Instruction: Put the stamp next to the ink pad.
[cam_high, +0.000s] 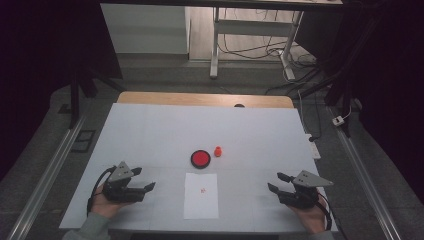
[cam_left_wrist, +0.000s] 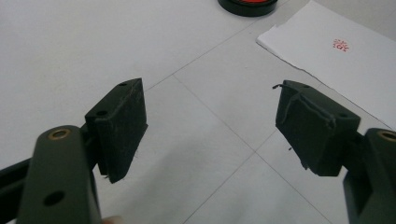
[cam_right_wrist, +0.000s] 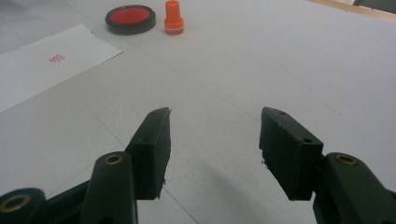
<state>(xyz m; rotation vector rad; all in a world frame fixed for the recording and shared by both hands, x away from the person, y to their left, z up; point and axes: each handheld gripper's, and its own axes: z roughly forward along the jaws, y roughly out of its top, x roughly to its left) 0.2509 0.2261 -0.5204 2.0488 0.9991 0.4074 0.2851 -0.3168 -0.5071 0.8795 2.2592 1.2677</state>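
Observation:
A white sheet of paper (cam_high: 201, 195) with a small red stamp mark (cam_high: 202, 189) lies near the table's front edge. Behind it sit a round black pad with red ink (cam_high: 200, 158) and a small orange stamp (cam_high: 218, 151), standing upright just right of the pad. My left gripper (cam_high: 144, 180) rests low at the front left, open, nothing between its jaws. My right gripper (cam_high: 277, 182) rests at the front right, also open and empty. The paper (cam_left_wrist: 336, 56) and ink pad (cam_left_wrist: 247, 5) lie ahead in the left gripper view. The right gripper view holds the pad (cam_right_wrist: 130, 18), stamp (cam_right_wrist: 173, 17) and paper (cam_right_wrist: 46, 63).
The white tabletop (cam_high: 150, 130) spreads wide around the objects, with a wooden edge (cam_high: 200, 99) at the back. Beyond the table are a desk frame (cam_high: 250, 35) and loose cables (cam_high: 300, 60) on the floor. A white plug box (cam_high: 339, 120) lies off the right side.

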